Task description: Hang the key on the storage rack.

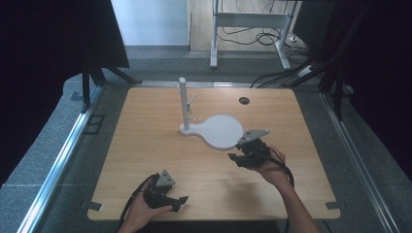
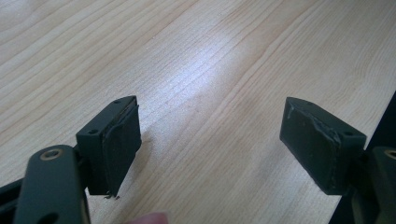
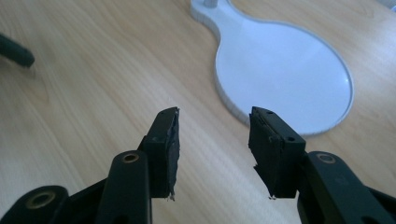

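Observation:
A white stand sits mid-table: a round flat base plate (image 1: 221, 131) with a thin upright post (image 1: 183, 102) at its left end, which bears small side pegs. My right gripper (image 1: 235, 158) hovers just off the plate's near right rim, held by a hand. In the right gripper view its jaws (image 3: 214, 135) are open with nothing between them, and the plate (image 3: 285, 74) lies just beyond. My left gripper (image 1: 180, 201) rests low near the table's front edge, left of centre. Its jaws (image 2: 210, 135) stand wide open over bare wood.
The wooden table (image 1: 145, 145) has a small dark cable hole (image 1: 244, 100) at the back right. Its front edge runs right behind the left gripper. Beyond the table are a metal desk frame (image 1: 252, 22), floor cables and dark curtains at both sides.

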The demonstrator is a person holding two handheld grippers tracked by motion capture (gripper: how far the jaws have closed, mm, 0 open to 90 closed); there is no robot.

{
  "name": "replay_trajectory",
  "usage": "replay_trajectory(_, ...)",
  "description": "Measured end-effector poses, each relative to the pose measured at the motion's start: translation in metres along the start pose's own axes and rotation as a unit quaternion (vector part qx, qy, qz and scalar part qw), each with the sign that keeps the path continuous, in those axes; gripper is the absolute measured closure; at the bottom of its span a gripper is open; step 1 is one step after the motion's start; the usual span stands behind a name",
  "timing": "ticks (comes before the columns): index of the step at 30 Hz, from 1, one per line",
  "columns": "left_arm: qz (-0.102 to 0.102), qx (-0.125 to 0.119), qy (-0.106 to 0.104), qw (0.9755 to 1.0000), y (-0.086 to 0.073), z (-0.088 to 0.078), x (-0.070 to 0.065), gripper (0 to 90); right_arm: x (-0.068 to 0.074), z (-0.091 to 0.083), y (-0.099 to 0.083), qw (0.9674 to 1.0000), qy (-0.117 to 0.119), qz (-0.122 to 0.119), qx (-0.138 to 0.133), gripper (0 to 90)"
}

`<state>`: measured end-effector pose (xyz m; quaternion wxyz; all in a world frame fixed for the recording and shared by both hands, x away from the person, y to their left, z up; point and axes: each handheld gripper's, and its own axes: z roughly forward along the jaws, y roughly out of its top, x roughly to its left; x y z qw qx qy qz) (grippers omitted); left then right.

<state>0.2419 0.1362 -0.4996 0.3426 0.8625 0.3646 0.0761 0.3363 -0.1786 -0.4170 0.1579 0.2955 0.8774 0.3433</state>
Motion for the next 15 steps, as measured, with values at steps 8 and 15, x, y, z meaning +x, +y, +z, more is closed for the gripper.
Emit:
replay_trajectory(8,-0.004,0.002,0.006,1.0,0.0,0.002,-0.001,20.8,0.0,-0.003,-0.026,0.9996,0.005,0.023,-0.014,51.4)
replay_trajectory(15,-0.001,0.006,0.003,1.0,0.0,0.005,-0.003,20.7,0.0,0.005,-0.043,0.9993,-0.01,0.036,-0.009,45.7)
